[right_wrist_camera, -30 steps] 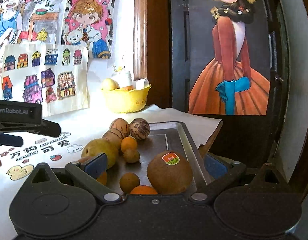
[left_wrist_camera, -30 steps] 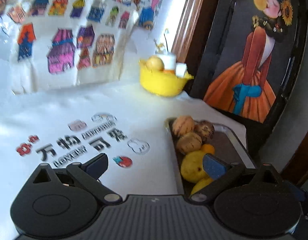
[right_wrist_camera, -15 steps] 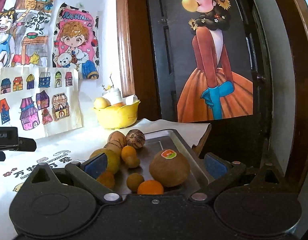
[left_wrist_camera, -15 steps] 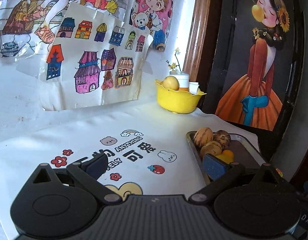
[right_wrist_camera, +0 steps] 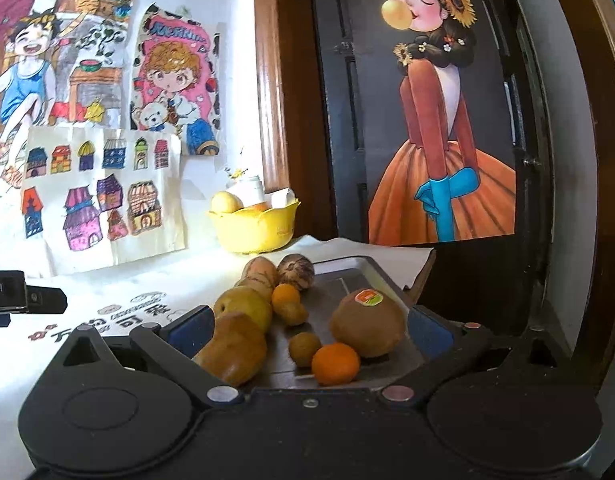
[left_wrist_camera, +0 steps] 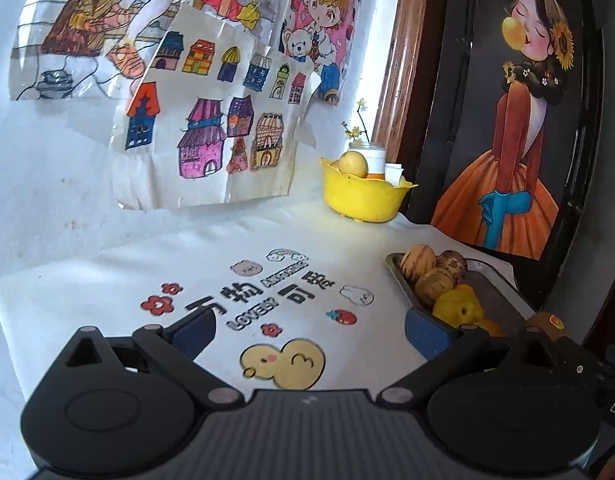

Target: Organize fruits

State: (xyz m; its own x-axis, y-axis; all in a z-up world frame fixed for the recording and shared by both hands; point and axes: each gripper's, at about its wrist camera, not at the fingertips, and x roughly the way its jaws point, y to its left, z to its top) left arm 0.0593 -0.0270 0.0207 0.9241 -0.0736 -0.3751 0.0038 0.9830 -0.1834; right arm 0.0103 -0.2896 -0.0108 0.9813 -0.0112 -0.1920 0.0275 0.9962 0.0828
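A grey metal tray [right_wrist_camera: 359, 276] at the table's right end holds several fruits: a brown kiwi with a sticker [right_wrist_camera: 367, 328], an orange [right_wrist_camera: 335, 363], a brown pear [right_wrist_camera: 233, 350], a yellow pear [right_wrist_camera: 243, 306] and striped round fruits [right_wrist_camera: 295, 272]. My right gripper [right_wrist_camera: 307, 326] hangs open just before the tray with nothing between its fingers. My left gripper [left_wrist_camera: 311, 330] is open and empty over the printed cloth [left_wrist_camera: 267, 292], left of the tray [left_wrist_camera: 491, 276]. A yellow bowl [left_wrist_camera: 363, 196] at the back holds a pale fruit [left_wrist_camera: 353, 163]; the bowl [right_wrist_camera: 255, 228] also shows in the right wrist view.
Children's drawings [left_wrist_camera: 211, 136] cover the white wall behind the table. A dark framed picture of a girl in an orange dress [right_wrist_camera: 439, 160] stands behind the tray. A white jar [left_wrist_camera: 373, 154] sits behind the bowl. The left gripper's body [right_wrist_camera: 11, 292] shows at the left edge.
My left gripper has drawn back and left from the tray, over the printed cloth. The right gripper has backed off and tilted, so a brown pear shows by its left finger.
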